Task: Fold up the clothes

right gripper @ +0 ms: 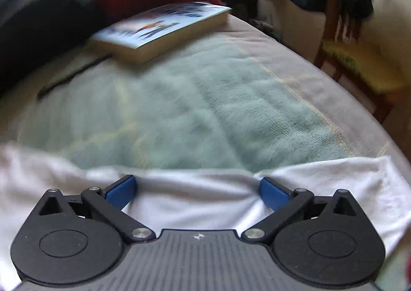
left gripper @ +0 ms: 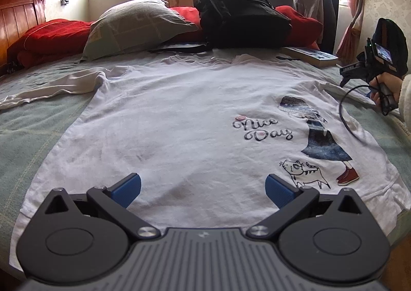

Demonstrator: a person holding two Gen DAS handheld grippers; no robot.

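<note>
A white T-shirt (left gripper: pixel 179 121) with a "Nice Day" print lay spread flat on a green-sheeted bed (left gripper: pixel 30 136). The left gripper (left gripper: pixel 203 188) hovered over its hem, jaws wide apart and empty. The right gripper (right gripper: pixel 196 188), also spread wide, held nothing above the shirt's edge, near a book (right gripper: pixel 159 28).
</note>
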